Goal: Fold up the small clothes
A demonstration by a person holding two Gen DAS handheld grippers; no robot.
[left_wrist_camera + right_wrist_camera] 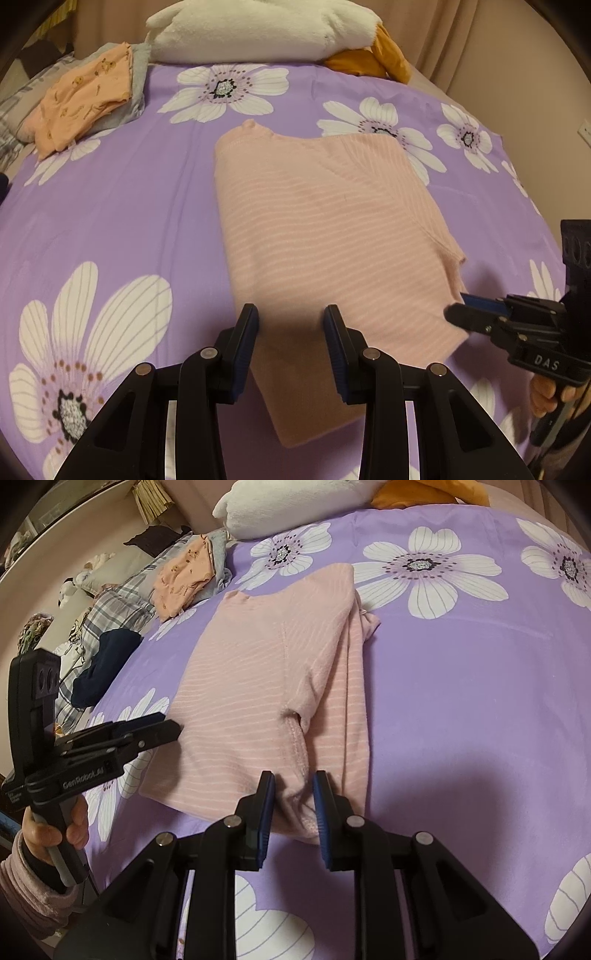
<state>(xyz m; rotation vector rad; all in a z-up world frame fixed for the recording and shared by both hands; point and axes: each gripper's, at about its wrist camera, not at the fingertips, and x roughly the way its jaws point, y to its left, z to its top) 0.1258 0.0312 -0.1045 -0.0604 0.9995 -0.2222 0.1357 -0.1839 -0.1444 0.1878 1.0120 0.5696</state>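
Observation:
A pink striped top (314, 221) lies folded lengthwise on the purple flowered bedspread (129, 203). My left gripper (290, 325) hovers over its near left end, jaws apart, with the cloth lying flat beneath them. In the right wrist view the same top (258, 686) shows a sleeve folded over its body. My right gripper (293, 797) is at the near hem, where bunched cloth fills the narrow gap between its pads. The right gripper (452, 314) touches the top's right edge in the left wrist view. The left gripper (173, 731) sits by the left edge, held by a hand (70, 827).
A folded orange printed garment (85, 96) rests on grey cloth at the far left. A white plush (258, 29) with orange parts (380, 55) lies along the far edge. Plaid pillows (118, 602) and a dark blue cloth (107, 661) sit left of the bed.

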